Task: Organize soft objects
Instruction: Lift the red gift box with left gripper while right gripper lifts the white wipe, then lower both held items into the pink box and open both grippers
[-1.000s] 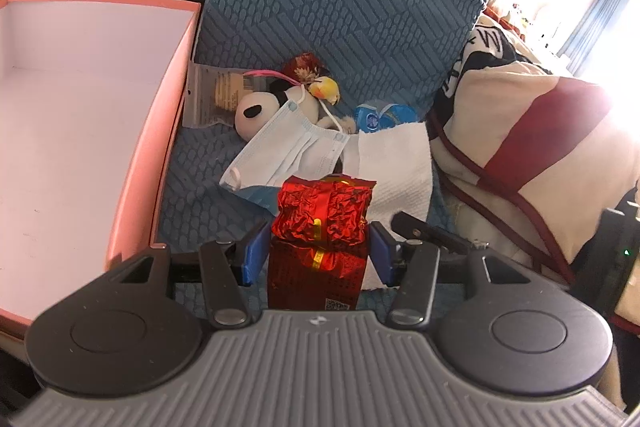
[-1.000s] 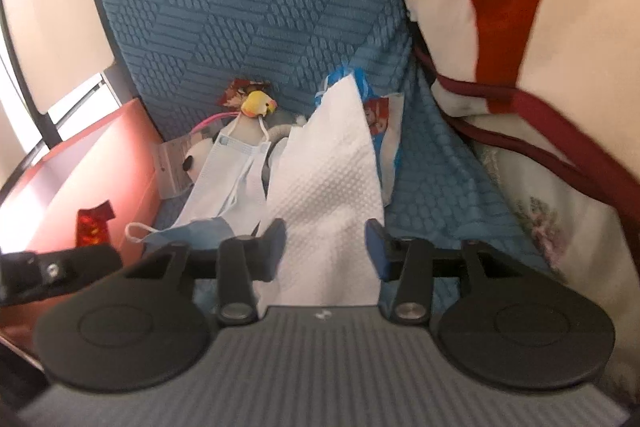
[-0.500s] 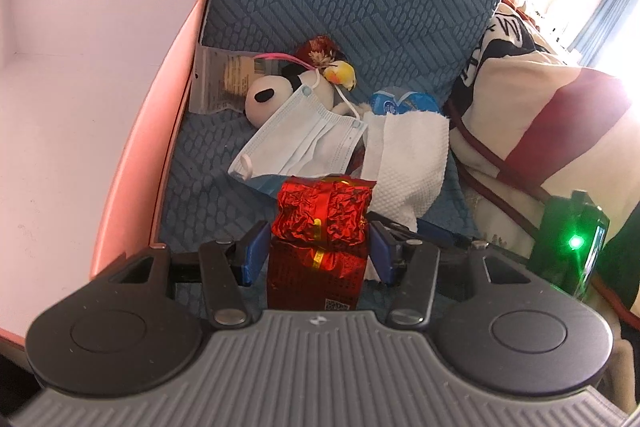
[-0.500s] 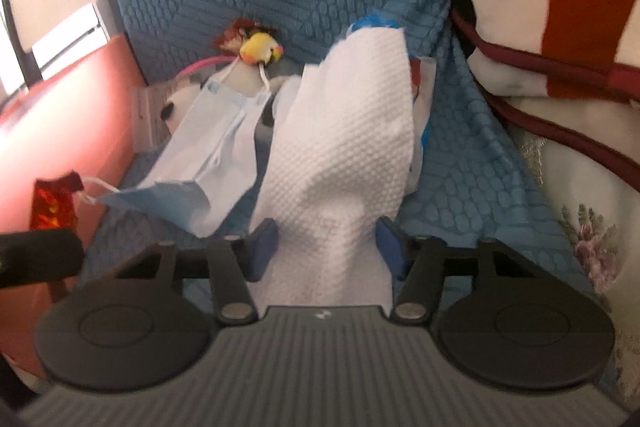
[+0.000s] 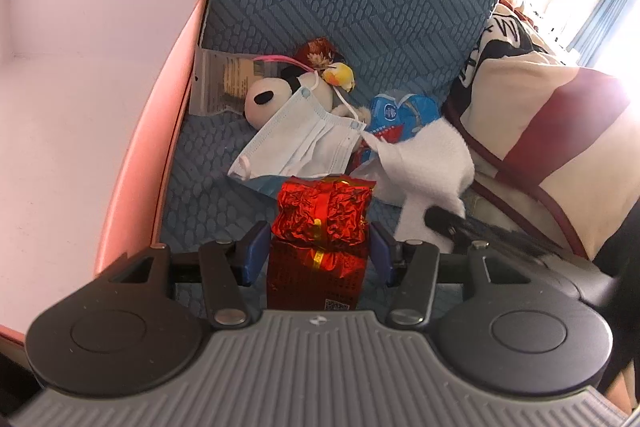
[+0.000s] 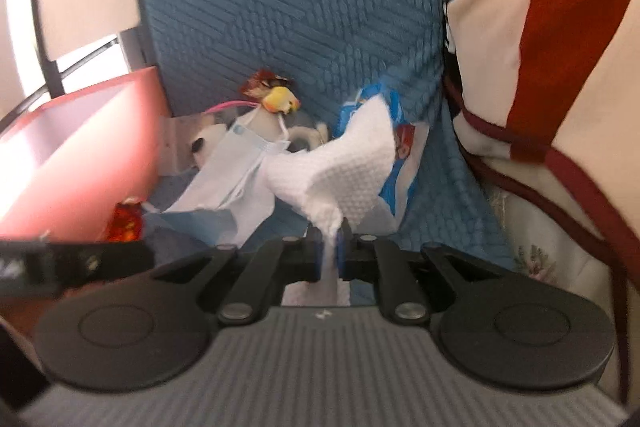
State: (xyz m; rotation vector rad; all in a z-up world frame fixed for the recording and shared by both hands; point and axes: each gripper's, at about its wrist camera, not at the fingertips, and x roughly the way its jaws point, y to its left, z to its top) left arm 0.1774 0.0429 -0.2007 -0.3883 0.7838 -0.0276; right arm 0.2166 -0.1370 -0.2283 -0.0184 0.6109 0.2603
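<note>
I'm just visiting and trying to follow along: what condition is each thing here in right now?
Left gripper: holding the red foil packet upright.
Right gripper: jaws closing, pinching the white cloth.
White cloth: bunched, one end lifted.
Face mask: unfolded, draped against the plush dog.
Pink box: open, nothing visible inside.
Blue packet: partly covered by the cloth.
</note>
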